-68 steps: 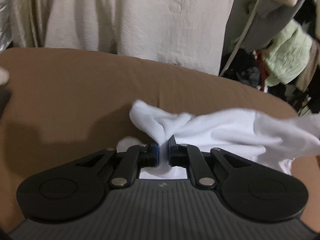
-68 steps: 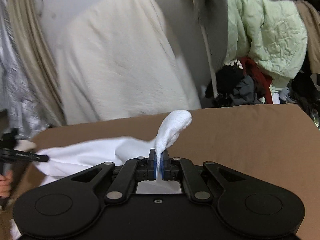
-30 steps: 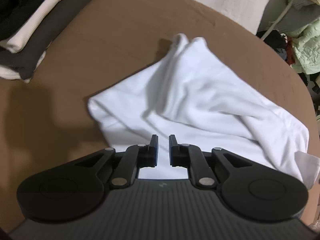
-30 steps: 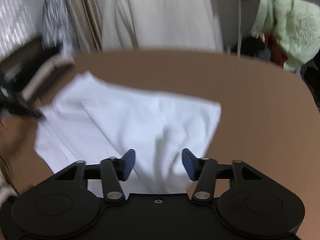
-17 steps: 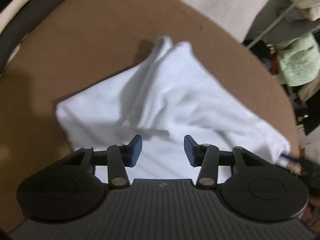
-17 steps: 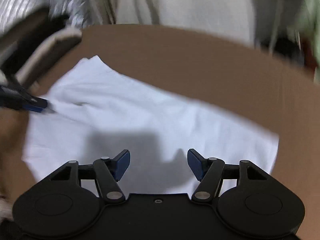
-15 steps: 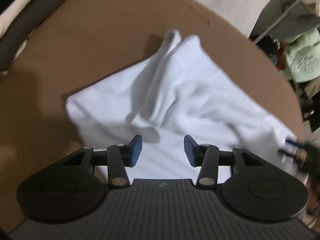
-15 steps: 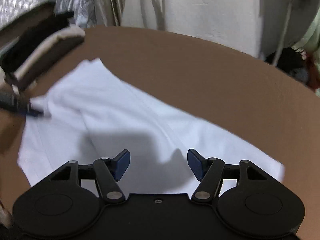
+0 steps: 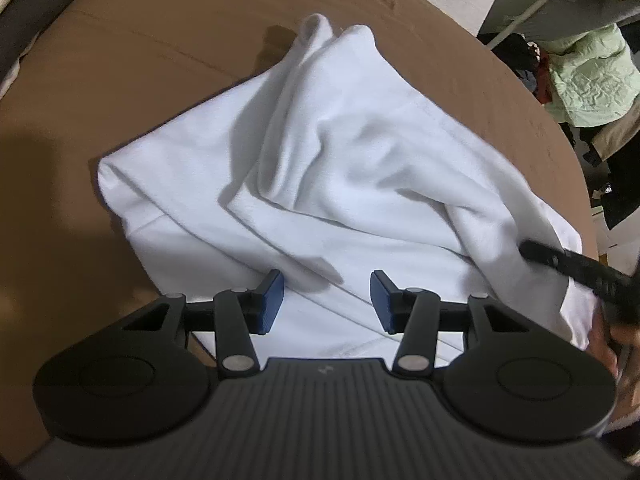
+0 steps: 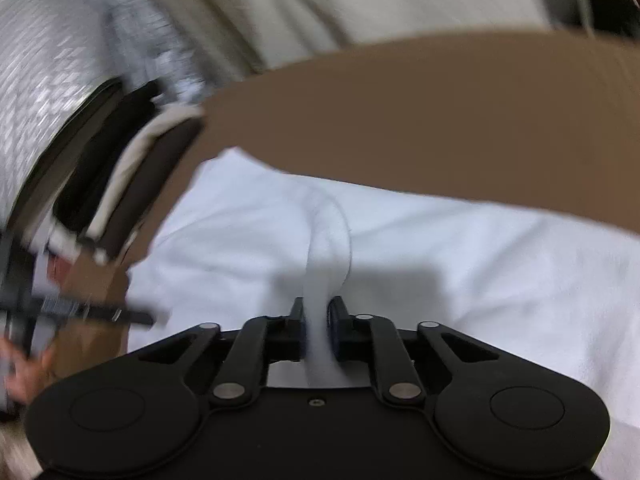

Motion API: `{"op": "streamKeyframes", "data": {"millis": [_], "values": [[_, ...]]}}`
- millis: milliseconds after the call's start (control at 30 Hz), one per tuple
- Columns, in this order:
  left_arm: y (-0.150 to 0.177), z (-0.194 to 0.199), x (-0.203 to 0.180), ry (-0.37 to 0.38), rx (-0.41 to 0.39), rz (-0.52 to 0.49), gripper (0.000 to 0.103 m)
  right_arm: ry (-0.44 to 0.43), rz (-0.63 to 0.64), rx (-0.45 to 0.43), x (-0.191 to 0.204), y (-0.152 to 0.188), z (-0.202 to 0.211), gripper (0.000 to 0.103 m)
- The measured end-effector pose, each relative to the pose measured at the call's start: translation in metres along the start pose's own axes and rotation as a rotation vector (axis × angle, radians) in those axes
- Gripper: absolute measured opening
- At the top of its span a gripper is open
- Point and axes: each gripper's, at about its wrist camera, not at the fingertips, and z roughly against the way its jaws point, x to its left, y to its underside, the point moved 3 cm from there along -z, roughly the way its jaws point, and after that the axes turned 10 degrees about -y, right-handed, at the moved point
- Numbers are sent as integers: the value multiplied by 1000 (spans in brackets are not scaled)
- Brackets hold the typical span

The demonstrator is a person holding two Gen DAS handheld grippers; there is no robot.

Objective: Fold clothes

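Pinching a ridge of the white shirt with the right gripper, jaws just closed on cloth; left gripper hangs with jaws apart, nothing between the pads.

Shirt lies part-folded on the brown table, top layer rumpled, edges not squared. A stack of folded clothes sits at the table's left edge. Judged mid-fold: a further fold, smoothing and stacking are left.
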Motion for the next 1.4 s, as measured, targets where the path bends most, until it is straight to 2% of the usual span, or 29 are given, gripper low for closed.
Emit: {"op": "streamKeyframes", "data": {"millis": [167,233,333,467,533,600,667,733,800,867,900,1100,1167,1200,1300,1400], "values": [[-2,15,1,51,-57,30,47,-30,239,73,71,26,10,13],[-2,19,-1,72,-73,30,47,-50,296,130,92,40,13,14],[-2,23,-8,85,-94,8,47,-46,292,222,107,68,12,17],[0,26,-26,75,-152,-60,48,5,262,272,108,92,6,21],[3,29,-42,55,-206,-127,49,11,246,268,111,95,4,37],[8,28,-63,65,-239,-196,51,36,272,269,119,101,3,43],[14,24,-84,102,-247,-252,52,75,311,263,126,110,2,44],[23,16,-99,196,-208,-252,56,113,350,244,133,119,4,47],[31,2,-102,288,-100,-208,58,89,338,171,139,119,9,51],[36,-7,-98,271,-50,-195,58,66,316,128,139,114,10,54],[36,-7,-94,259,-53,-189,58,57,294,114,136,111,9,53],[23,11,-69,216,-109,-111,58,40,54,22,96,87,-6,53],[21,17,-66,164,-138,-130,58,19,7,-16,88,82,-11,55],[20,20,-65,139,-151,-138,58,11,11,-36,88,80,-12,54],[17,32,-53,101,-183,-127,58,2,151,-76,105,78,-8,14],[14,48,-36,125,-208,-59,58,-55,307,3,134,88,-7,14]]}}
